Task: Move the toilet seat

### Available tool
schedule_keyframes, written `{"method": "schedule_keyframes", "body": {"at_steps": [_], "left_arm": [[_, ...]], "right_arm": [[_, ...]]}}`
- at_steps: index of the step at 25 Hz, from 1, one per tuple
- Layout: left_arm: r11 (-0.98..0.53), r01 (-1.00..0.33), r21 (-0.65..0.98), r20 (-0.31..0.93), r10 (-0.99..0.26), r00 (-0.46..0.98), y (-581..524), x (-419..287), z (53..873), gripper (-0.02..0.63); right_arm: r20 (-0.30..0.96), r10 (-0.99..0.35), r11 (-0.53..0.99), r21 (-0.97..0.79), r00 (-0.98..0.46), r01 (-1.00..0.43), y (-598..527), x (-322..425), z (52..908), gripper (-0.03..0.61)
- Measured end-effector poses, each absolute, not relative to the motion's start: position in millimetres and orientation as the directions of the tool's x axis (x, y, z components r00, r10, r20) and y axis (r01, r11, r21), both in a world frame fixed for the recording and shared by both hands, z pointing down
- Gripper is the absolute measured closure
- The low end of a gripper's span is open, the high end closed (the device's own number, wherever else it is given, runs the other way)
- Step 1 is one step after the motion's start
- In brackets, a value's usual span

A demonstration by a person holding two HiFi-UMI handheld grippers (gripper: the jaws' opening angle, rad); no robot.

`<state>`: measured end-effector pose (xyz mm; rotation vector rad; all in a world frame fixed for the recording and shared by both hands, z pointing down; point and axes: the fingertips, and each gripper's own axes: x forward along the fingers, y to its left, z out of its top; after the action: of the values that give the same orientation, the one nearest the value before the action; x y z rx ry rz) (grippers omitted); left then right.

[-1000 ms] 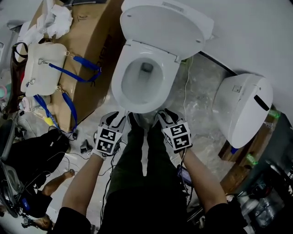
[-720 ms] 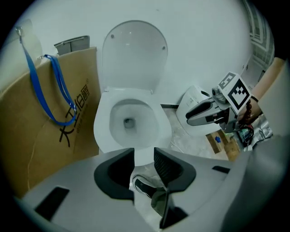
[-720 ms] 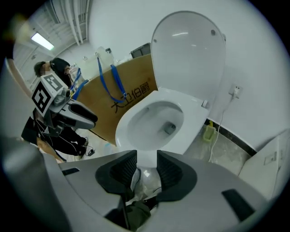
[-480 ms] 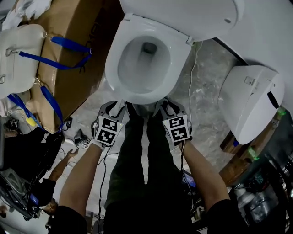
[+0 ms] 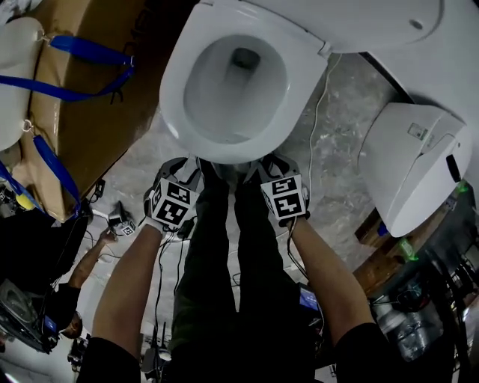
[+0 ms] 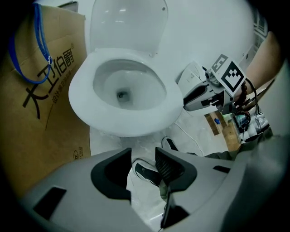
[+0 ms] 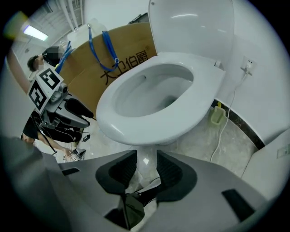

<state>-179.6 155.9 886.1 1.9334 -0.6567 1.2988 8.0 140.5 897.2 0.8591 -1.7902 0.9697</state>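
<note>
The toilet seat (image 5: 171,93) is found lowered flat on the bowl (image 5: 232,90) in the upper middle of the head view. It is seen as a glossy white oval ring, smooth and unbroken, with a rounded front edge, and its rear end is met by the raised lid (image 5: 337,19), which is stood up towards the wall (image 5: 441,52). In the right gripper view the ring's outer edge is shown overhanging the pedestal (image 7: 146,152) beneath it. The left gripper (image 5: 182,167) is held near the rim's front left and the right gripper (image 5: 269,163) near its front right, both kept apart from the seat. The left jaws have just been opening and are spread wide, with only floor (image 5: 329,172) and a dark shoe (image 6: 147,172) seen through the gap. The right jaws are likewise parted and nothing is gripped by them. The person's legs (image 5: 224,262) are planted between the two grippers, directly before the bowl. On the left the seat is hemmed in by a cardboard box (image 5: 82,112) set just beside the bowl. On the right a strip of grey marbled floor is left open, crossed by a white cable (image 5: 314,127) and bounded farther off by a white fixture (image 5: 412,164).
</note>
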Motion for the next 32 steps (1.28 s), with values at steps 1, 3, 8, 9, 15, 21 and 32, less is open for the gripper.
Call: {"method": "schedule_keyframes", "body": {"at_steps": [1,3,8,9,15,21,32], "left_arm": [[-0.624,-0.733,0.271,0.930,-0.028,0.367,155.1,-180.0,889.9,0.457],[-0.633,-0.729,0.260,0.930,-0.040,0.366,150.0,-179.8,895.7,0.457],[-0.632,-0.743,0.221,0.942,-0.057,0.330,137.0,-184.5,909.3,0.451],[-0.629,-0.746,0.219,0.943,-0.060,0.327,135.1,-184.9,910.9,0.451],[-0.639,-0.742,0.204,0.940,-0.084,0.331,127.3,-179.4,908.3,0.451],[-0.636,-0.745,0.202,0.936,-0.100,0.339,126.5,-180.2,893.8,0.451],[-0.603,-0.770,0.210,0.925,-0.132,0.355,123.7,-176.1,851.5,0.451]], "right_arm": [[0.923,-0.150,0.458,-0.253,-0.355,-0.852,139.5,7.1,900.7,0.425],[0.921,-0.153,0.479,-0.249,-0.359,-0.842,136.5,3.5,903.7,0.425],[0.922,-0.137,0.506,-0.250,-0.363,-0.826,133.7,-3.9,906.2,0.425],[0.921,-0.136,0.507,-0.251,-0.364,-0.825,134.4,-4.1,907.2,0.425],[0.918,-0.129,0.531,-0.256,-0.375,-0.808,134.8,-2.5,905.5,0.426],[0.904,-0.125,0.532,-0.287,-0.409,-0.797,133.4,-3.8,890.8,0.426],[0.887,-0.134,0.525,-0.314,-0.442,-0.791,133.0,1.6,857.2,0.426]]}}
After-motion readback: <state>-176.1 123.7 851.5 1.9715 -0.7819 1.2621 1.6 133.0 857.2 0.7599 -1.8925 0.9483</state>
